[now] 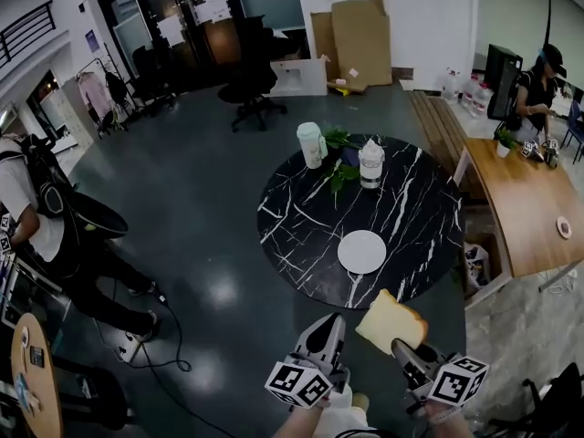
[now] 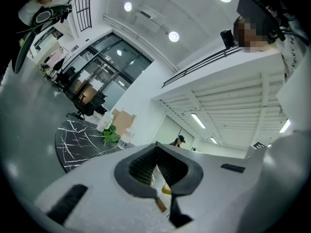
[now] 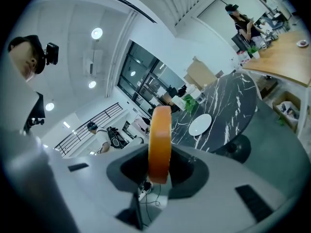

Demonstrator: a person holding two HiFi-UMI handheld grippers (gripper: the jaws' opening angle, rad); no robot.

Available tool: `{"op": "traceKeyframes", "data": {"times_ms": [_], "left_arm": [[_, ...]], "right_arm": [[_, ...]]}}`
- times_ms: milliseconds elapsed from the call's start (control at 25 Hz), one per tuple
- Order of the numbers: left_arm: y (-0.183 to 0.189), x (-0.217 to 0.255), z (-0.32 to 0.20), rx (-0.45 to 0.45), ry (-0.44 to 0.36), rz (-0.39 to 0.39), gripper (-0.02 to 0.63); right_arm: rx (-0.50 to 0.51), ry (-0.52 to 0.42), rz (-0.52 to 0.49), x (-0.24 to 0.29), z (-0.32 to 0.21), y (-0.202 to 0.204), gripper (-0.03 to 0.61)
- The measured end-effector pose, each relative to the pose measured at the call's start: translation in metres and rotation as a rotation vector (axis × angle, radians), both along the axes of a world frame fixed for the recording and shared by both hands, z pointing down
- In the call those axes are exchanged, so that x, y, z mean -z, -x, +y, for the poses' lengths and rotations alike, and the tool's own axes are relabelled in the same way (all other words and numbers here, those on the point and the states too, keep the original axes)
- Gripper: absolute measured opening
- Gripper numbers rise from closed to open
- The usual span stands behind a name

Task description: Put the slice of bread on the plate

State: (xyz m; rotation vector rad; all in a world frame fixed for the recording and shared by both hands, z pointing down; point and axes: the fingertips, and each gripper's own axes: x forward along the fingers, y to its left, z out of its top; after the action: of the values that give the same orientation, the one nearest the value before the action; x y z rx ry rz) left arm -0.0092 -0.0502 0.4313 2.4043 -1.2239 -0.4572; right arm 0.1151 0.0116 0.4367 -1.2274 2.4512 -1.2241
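The slice of bread (image 1: 391, 322), pale with a brown crust, hangs in the air just off the near edge of the round black marble table (image 1: 411, 217). My right gripper (image 1: 401, 345) is shut on its lower edge. In the right gripper view the slice of bread (image 3: 160, 140) stands edge-on between the jaws of the right gripper (image 3: 159, 166). The white plate (image 1: 362, 251) lies bare on the table's near side, and the plate (image 3: 199, 124) shows ahead of the bread. My left gripper (image 1: 330, 322) is beside it, left of the bread; the left gripper (image 2: 156, 161) has its jaws together on nothing.
At the table's far side stand a white cup (image 1: 312, 144), a lidded jar (image 1: 370, 162) and a green plant (image 1: 339, 167). A wooden table (image 1: 525, 203) with a person (image 1: 538, 85) lies right. Another person (image 1: 36, 217) stands left. An office chair (image 1: 251, 85) and cardboard (image 1: 351, 39) are behind.
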Motion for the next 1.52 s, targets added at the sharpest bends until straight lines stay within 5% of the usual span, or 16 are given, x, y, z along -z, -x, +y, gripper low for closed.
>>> {"op": "traceKeyframes", "data": {"times_ms": [800,1320,1520], "left_arm": [[0.007,-0.041,-0.116,-0.091,0.048,-0.037,0.005],[-0.006,-0.082,-0.168,-0.042,0.078,-0.042,0.005],[-0.001,-0.097,-0.175,-0.015,0.09,-0.042,0.005]], "right_arm": [[-0.059,0.073,0.052,-0.036,-0.11,0.007,0.091],[0.099,0.203,0.041,-0.108,-0.212,0.018,0.091],[0.136,0.307,-0.141,-0.125,-0.25,0.029,0.091]]}}
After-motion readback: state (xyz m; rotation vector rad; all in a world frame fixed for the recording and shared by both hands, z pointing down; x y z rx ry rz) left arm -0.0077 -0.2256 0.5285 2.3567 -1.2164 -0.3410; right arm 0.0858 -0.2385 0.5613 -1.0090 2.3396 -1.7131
